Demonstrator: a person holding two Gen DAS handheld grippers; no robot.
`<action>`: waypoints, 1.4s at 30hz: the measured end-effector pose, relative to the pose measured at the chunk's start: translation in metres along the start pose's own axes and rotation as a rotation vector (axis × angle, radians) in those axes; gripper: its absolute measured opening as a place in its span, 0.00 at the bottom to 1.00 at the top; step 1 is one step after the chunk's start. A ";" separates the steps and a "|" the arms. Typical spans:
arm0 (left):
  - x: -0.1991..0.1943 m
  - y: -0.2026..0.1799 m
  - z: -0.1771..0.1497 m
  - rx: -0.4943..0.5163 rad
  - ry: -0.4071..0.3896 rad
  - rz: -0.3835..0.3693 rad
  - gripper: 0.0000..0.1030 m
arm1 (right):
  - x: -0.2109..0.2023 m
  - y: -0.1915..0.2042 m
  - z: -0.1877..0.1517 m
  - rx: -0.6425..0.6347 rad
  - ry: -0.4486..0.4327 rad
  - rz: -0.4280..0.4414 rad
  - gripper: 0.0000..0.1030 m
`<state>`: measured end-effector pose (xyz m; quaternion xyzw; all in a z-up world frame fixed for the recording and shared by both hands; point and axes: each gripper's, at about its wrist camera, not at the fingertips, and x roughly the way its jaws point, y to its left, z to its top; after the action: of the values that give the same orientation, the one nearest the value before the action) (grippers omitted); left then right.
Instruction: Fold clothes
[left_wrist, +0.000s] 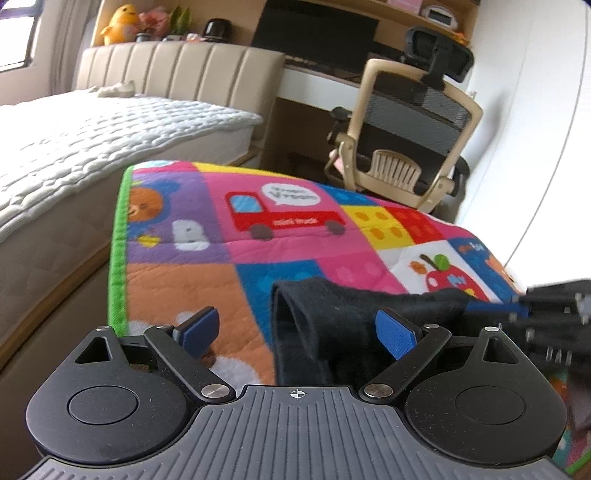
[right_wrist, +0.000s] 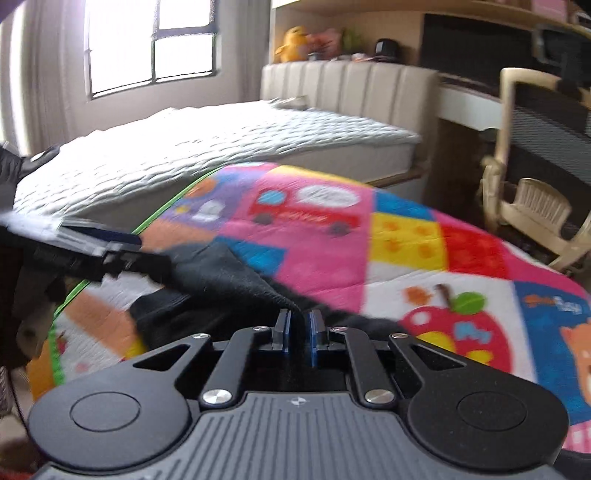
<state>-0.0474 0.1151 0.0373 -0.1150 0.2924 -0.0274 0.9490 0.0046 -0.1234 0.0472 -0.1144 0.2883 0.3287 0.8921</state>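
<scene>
Right gripper jaws pinch black garment edge.

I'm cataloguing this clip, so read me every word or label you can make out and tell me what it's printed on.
"mini truck": on the red truck printed on the play mat.
"B": white letter on the purple patch.
Speech bubble above the truck: roughly "Vroom Vroom", too soft to be sure.
Lettering on the apple and on the blue patch: too blurred to read.

Two grippers; one black garment; one patchwork mat; one bed; one chair
</scene>
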 end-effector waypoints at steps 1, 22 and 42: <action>0.003 -0.003 0.000 0.014 0.003 -0.003 0.93 | -0.001 -0.005 0.001 0.012 -0.007 -0.011 0.09; 0.021 -0.027 0.002 0.052 0.022 0.009 0.93 | 0.034 0.048 -0.026 -0.242 0.016 0.038 0.30; 0.006 -0.024 -0.015 0.024 0.008 0.050 0.95 | 0.019 0.038 -0.025 -0.158 0.017 0.109 0.56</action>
<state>-0.0505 0.0881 0.0279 -0.0963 0.2987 -0.0077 0.9495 -0.0195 -0.0944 0.0157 -0.1713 0.2748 0.3976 0.8585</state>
